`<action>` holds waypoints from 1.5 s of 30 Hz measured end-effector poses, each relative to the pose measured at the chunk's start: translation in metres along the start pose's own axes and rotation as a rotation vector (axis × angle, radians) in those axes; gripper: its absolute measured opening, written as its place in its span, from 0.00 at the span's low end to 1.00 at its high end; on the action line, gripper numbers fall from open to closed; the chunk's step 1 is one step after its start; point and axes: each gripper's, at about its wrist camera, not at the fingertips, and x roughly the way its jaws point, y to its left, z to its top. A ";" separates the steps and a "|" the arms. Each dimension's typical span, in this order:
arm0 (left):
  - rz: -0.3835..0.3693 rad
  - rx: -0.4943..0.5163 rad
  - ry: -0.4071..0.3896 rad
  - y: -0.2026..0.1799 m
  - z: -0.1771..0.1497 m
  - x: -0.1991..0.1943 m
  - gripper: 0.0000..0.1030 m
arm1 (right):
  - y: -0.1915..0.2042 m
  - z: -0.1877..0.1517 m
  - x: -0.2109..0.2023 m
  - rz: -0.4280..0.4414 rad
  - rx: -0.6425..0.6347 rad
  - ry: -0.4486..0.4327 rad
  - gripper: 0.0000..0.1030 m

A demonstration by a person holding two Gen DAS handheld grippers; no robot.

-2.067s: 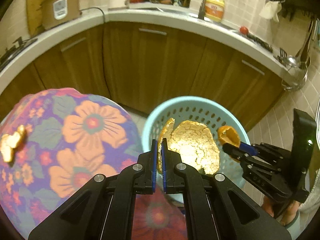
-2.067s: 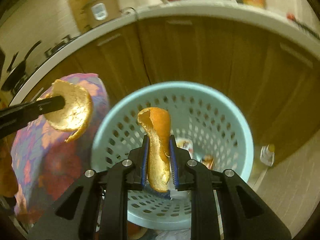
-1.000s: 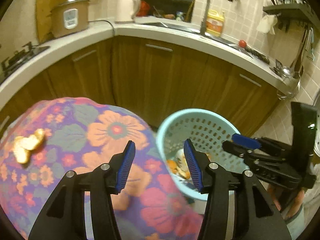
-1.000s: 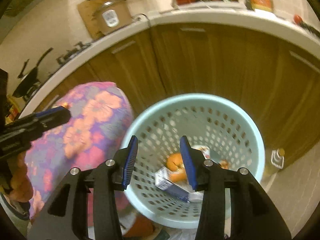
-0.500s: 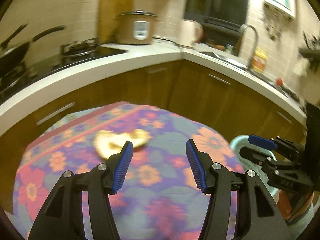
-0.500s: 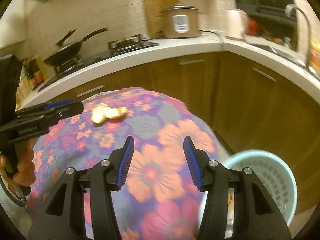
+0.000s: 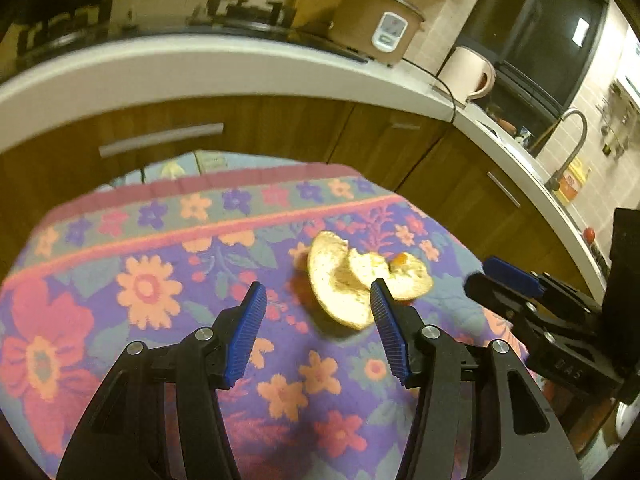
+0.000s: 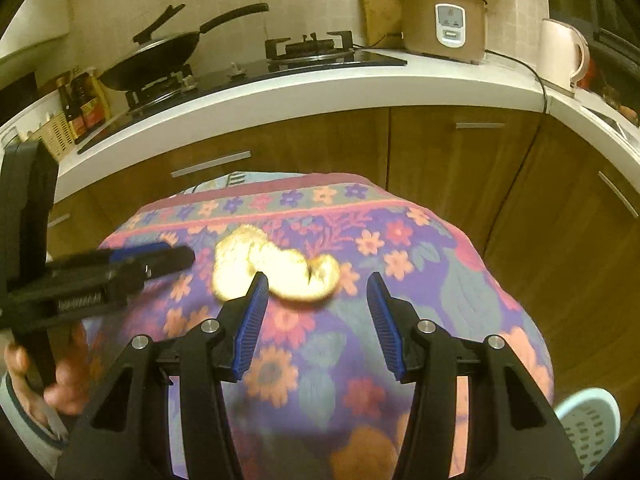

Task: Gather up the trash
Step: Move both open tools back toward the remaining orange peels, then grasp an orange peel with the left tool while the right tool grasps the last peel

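Observation:
Curled pale orange peels point(image 7: 352, 280) lie on a round table under a floral cloth point(image 7: 160, 288). My left gripper point(image 7: 316, 292) stands open just short of them, and its right finger overlaps their near edge in the view. Nothing is between its pads. My right gripper point(image 8: 316, 280) is also open and holds nothing. The same peels point(image 8: 276, 268) lie just beyond its left finger. Each gripper shows in the other's view: the right gripper point(image 7: 484, 274) to the right of the peels, the left gripper point(image 8: 176, 254) to their left, held by a hand point(image 8: 60, 384).
A light-blue perforated bin point(image 8: 588, 420) stands on the floor at the table's right. Wooden cabinets under a white counter point(image 8: 320, 92) curve behind the table. A wok point(image 8: 152, 60), a rice cooker point(image 8: 444, 20) and a kettle point(image 8: 564, 52) are on the counter.
Both grippers let their peels go over the bin and opened. They then swung left from the bin to the table, so the peels on the cloth now lie right before them.

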 end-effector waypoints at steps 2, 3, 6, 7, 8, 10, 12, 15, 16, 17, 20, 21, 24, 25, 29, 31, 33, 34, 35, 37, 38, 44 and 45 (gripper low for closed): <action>0.003 -0.020 0.012 0.003 0.000 0.010 0.50 | -0.003 0.001 0.014 0.009 0.025 0.018 0.46; 0.004 -0.028 0.015 0.005 0.000 0.014 0.50 | -0.005 0.002 0.022 0.015 0.040 0.029 0.46; 0.007 -0.065 0.036 0.011 -0.001 0.025 0.45 | -0.009 0.002 0.039 0.024 0.070 0.053 0.46; 0.009 -0.071 0.042 0.013 -0.001 0.029 0.41 | -0.009 0.001 0.042 0.021 0.072 0.062 0.46; 0.011 -0.075 0.048 0.014 -0.002 0.032 0.39 | -0.009 0.002 0.047 0.012 0.070 0.079 0.46; 0.021 -0.070 0.040 0.015 -0.003 0.033 0.37 | -0.008 0.003 0.050 0.005 0.064 0.089 0.46; 0.025 -0.067 0.037 0.015 -0.002 0.033 0.37 | -0.007 0.002 0.053 0.012 0.059 0.102 0.46; 0.036 -0.056 0.032 0.013 -0.003 0.034 0.36 | -0.006 0.001 0.056 0.014 0.050 0.122 0.33; 0.049 -0.049 0.033 0.012 -0.003 0.034 0.34 | -0.004 0.002 0.059 0.017 0.044 0.132 0.29; 0.060 -0.042 0.034 0.011 -0.003 0.035 0.32 | -0.002 0.001 0.060 0.013 0.037 0.138 0.27; 0.096 -0.015 0.040 0.005 -0.003 0.038 0.24 | 0.004 0.000 0.063 -0.006 0.006 0.149 0.15; 0.115 -0.004 0.040 0.003 -0.003 0.039 0.20 | 0.005 -0.001 0.062 -0.008 0.001 0.148 0.09; 0.122 0.013 0.048 0.000 -0.005 0.039 0.04 | 0.006 -0.002 0.056 -0.015 -0.009 0.129 0.05; 0.124 0.017 0.049 0.000 -0.005 0.038 0.03 | 0.007 -0.003 0.054 -0.017 -0.011 0.122 0.04; 0.117 0.033 0.042 -0.004 -0.010 0.028 0.01 | 0.002 -0.010 0.039 -0.030 0.007 0.097 0.03; 0.116 0.049 0.040 -0.008 -0.013 0.020 0.01 | -0.005 -0.017 0.027 -0.026 0.039 0.096 0.03; 0.117 0.065 0.033 -0.014 -0.017 0.012 0.01 | -0.009 -0.027 0.014 -0.028 0.059 0.096 0.03; 0.118 0.073 0.028 -0.017 -0.019 0.008 0.01 | -0.011 -0.033 0.005 -0.030 0.069 0.097 0.03; 0.115 0.080 0.022 -0.020 -0.021 0.002 0.01 | -0.013 -0.040 -0.004 -0.033 0.080 0.100 0.03; 0.110 0.091 0.013 -0.027 -0.027 -0.009 0.01 | -0.016 -0.052 -0.019 -0.040 0.101 0.105 0.03; 0.109 0.096 0.010 -0.030 -0.029 -0.013 0.01 | -0.017 -0.060 -0.028 -0.044 0.114 0.109 0.03; 0.087 0.128 -0.020 -0.048 -0.047 -0.046 0.01 | -0.011 -0.104 -0.080 -0.036 0.113 0.110 0.03; 0.082 0.131 -0.024 -0.050 -0.049 -0.051 0.01 | -0.007 -0.111 -0.087 -0.032 0.110 0.115 0.03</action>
